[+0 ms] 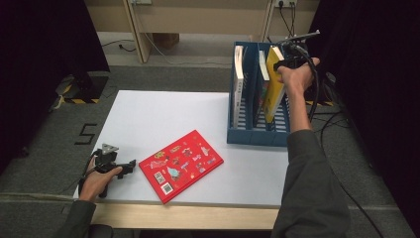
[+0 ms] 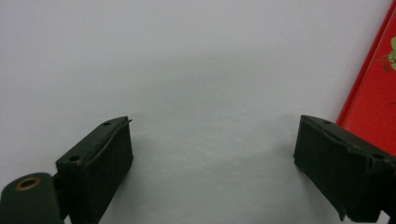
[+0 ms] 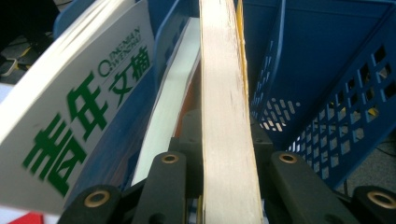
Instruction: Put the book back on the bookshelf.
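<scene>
This looks like a lab recording booth: black curtains (image 1: 44,44) flank a white bench (image 1: 163,114) on grey carpet (image 1: 44,158), with hazard-striped tape (image 1: 74,100), a taped floor number (image 1: 85,134), trailing cables (image 1: 337,124) and wall sockets (image 1: 285,3).

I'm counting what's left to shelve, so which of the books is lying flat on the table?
The red book with stickers on its cover lies flat on the white table. The others stand upright in the blue file rack, the yellow book clamped by the right gripper.
</scene>
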A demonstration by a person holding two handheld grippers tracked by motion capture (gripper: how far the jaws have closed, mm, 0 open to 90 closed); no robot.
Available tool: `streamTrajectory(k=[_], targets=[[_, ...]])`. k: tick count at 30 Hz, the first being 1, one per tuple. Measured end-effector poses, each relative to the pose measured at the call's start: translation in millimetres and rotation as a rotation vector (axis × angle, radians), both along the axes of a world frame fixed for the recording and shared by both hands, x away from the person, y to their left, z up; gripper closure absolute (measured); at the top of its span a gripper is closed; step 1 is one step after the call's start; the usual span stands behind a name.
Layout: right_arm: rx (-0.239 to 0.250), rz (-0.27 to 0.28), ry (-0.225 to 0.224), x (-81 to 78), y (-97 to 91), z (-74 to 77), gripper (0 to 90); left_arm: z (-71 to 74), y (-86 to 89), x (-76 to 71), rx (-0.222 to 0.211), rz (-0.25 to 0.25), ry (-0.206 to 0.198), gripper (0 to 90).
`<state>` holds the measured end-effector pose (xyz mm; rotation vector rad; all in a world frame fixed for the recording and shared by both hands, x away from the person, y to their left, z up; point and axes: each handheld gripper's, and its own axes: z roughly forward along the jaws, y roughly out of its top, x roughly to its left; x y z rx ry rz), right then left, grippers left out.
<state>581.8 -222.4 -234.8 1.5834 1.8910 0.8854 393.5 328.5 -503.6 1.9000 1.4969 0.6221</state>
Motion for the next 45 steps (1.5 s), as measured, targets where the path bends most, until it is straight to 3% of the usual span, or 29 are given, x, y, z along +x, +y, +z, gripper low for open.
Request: streamTrajectory(k=[13,25,32,39,45], targets=[[0.005,-0.036,0.024,26.3,4.9,-26.5,75.3,-0.1,0.0,0.0,0.0,-0.001,0.0,10.1],[0.016,-0.052,0.041,38.6,8.6,-45.7,74.8,-0.3,-0.2,0.0,-0.001,0.0,-0.002,9.9],[0.022,-0.05,0.062,38.0,7.3,-47.6,73.4,-0.3,-0.4,0.1,-0.002,0.001,-0.001,9.7],[0.07,-0.015,0.059,30.4,4.1,-44.5,69.4,-0.3,-0.7,0.2,-0.001,0.001,0.001,9.3],[0.096,0.025,0.002,11.7,-2.1,-34.3,58.8,-0.3,-0.8,0.2,-0.001,0.001,0.001,9.2]])
